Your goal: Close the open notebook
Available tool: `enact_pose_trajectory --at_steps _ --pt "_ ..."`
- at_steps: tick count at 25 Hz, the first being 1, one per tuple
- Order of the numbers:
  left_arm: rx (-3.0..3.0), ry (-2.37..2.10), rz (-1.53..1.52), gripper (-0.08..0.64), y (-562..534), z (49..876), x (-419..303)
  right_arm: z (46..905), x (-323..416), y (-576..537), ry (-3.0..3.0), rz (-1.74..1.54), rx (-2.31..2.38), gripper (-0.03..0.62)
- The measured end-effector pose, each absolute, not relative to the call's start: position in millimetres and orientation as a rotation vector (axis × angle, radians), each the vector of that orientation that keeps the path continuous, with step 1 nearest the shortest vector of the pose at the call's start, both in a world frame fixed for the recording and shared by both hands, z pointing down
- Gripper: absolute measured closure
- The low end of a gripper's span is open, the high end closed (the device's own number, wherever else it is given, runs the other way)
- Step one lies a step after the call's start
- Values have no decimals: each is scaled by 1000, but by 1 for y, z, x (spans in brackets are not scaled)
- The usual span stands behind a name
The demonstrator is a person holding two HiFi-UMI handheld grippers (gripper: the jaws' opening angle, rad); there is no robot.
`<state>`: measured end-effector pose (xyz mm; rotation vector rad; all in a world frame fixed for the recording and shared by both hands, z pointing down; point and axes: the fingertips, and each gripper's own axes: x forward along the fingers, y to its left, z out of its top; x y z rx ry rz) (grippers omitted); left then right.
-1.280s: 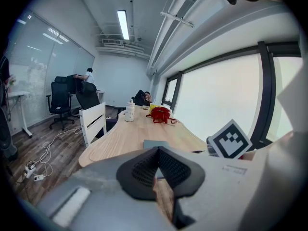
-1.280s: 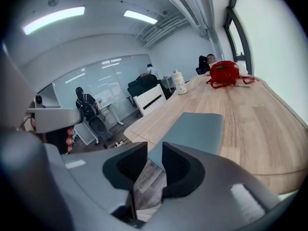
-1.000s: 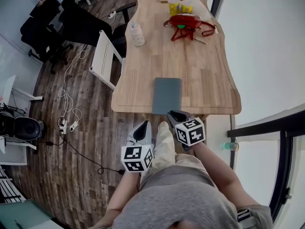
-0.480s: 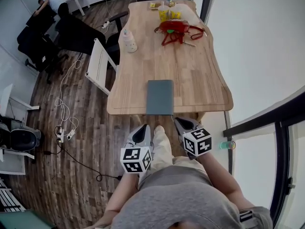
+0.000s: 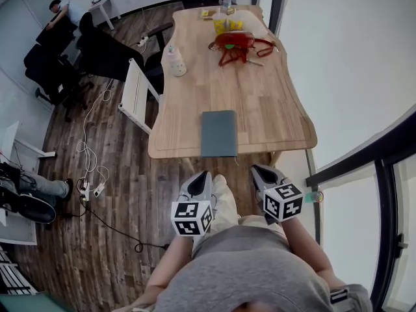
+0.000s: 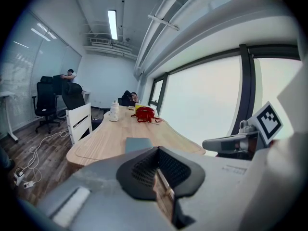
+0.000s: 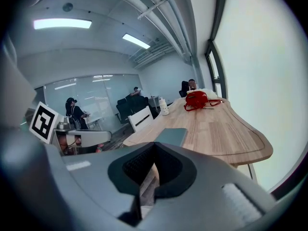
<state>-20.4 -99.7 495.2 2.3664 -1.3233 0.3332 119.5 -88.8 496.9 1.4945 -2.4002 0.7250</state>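
The notebook lies closed, grey-green cover up, at the near edge of the wooden table; it also shows in the left gripper view and the right gripper view. Both grippers hang off the table, close to the person's body and over the floor. My left gripper is shut and holds nothing; its jaws meet. To its right, my right gripper is also shut and empty. Neither touches the notebook.
At the table's far end lie a red bag, yellow items and a white bottle. A white chair stands at the table's left side, with cables on the floor. A glass wall runs along the right.
My right gripper has drawn back from the notebook's near edge toward the body and to the right. The left gripper shifted slightly. The notebook has not moved.
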Motion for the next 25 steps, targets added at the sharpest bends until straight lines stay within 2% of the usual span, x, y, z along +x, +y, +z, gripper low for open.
enact_pose_trajectory --at_steps 25 --pt "2354 -1315 311 554 -105 495 -27 484 121 -93 -2414 654 1580 592"
